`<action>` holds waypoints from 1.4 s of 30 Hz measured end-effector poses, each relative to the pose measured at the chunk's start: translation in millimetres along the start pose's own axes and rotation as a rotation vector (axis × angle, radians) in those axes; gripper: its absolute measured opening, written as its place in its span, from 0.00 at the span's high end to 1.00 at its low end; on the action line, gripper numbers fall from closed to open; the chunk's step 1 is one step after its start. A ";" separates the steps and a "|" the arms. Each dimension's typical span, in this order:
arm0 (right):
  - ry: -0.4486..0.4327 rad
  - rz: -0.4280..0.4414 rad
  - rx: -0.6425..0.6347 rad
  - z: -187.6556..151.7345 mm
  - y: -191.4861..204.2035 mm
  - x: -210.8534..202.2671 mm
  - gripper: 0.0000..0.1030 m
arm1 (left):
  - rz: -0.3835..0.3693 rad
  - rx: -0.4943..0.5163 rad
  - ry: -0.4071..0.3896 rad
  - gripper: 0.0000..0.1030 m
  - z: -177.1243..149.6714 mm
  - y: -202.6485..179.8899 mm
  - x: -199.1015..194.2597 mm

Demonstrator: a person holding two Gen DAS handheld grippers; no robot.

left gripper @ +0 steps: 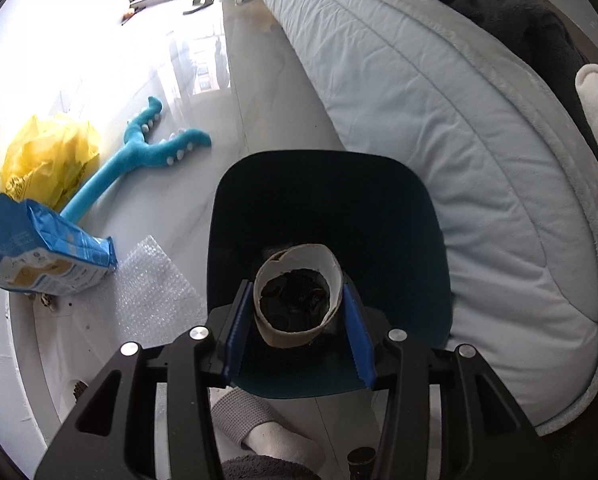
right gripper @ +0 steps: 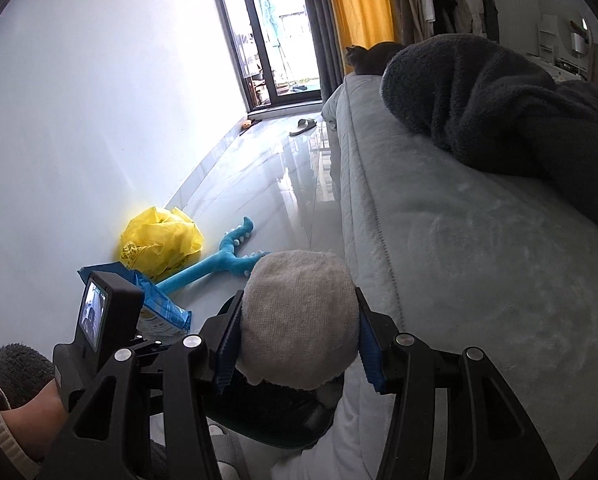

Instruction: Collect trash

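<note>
My left gripper (left gripper: 297, 308) is shut on a cardboard tube (left gripper: 298, 300), held end-on over the mouth of a dark teal bin (left gripper: 403, 216). My right gripper (right gripper: 299, 344) is shut on a balled grey-white cloth (right gripper: 297, 316), held above the same bin (right gripper: 275, 420). On the floor by the wall lie a crumpled yellow plastic bag (left gripper: 49, 156) (right gripper: 159, 242), a blue snack bag (left gripper: 39, 248) (right gripper: 159, 304) and a sheet of bubble wrap (left gripper: 155, 284).
A blue plush toy (left gripper: 139, 156) (right gripper: 223, 260) lies on the glossy floor. A bed with a pale quilt (left gripper: 439, 128) (right gripper: 479, 260) runs along the right, with a dark fleece blanket (right gripper: 499, 112) and a cat (right gripper: 373, 58). Slippers (right gripper: 303, 124) lie near the balcony door.
</note>
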State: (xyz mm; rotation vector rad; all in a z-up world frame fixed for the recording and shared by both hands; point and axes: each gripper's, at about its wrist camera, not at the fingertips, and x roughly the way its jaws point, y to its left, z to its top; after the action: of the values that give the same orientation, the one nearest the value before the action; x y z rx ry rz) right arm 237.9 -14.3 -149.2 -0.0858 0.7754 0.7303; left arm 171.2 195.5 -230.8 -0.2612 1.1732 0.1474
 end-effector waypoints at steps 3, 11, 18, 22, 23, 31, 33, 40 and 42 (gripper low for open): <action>0.029 0.005 -0.005 -2.4 4.8 11.5 0.50 | -0.029 -0.035 0.027 0.38 -2.9 10.1 4.8; 0.135 0.009 -0.022 -9.1 12.1 48.1 0.50 | -0.072 -0.055 -0.042 0.21 -5.0 25.7 -14.1; 0.245 0.022 -0.033 -22.5 18.1 85.2 0.50 | -0.060 -0.009 -0.202 0.18 -0.3 23.5 -51.5; 0.296 0.024 -0.041 -32.0 19.0 101.4 0.50 | -0.028 0.002 -0.288 0.18 4.7 18.7 -77.0; 0.309 0.028 -0.044 -33.7 19.1 104.8 0.50 | -0.034 -0.007 -0.310 0.18 6.6 17.9 -83.7; 0.384 0.049 -0.102 -46.8 21.7 116.4 0.43 | -0.016 0.019 -0.513 0.12 16.7 -7.6 -141.5; 0.384 0.069 -0.102 -47.4 20.5 113.5 0.39 | -0.023 0.034 -0.563 0.09 18.3 -15.8 -154.2; 0.280 0.102 -0.098 -35.8 16.1 60.1 0.24 | -0.066 0.032 -0.678 0.07 13.9 -44.9 -192.8; 0.241 0.106 -0.090 -29.7 13.4 44.3 0.23 | -0.080 0.045 -0.708 0.06 9.5 -54.0 -202.8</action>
State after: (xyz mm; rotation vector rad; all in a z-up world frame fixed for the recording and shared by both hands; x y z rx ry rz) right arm 232.9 11.3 -197.7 -0.2182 0.9827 0.8661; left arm 115.6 150.7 -33.3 -0.1908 0.4617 0.1278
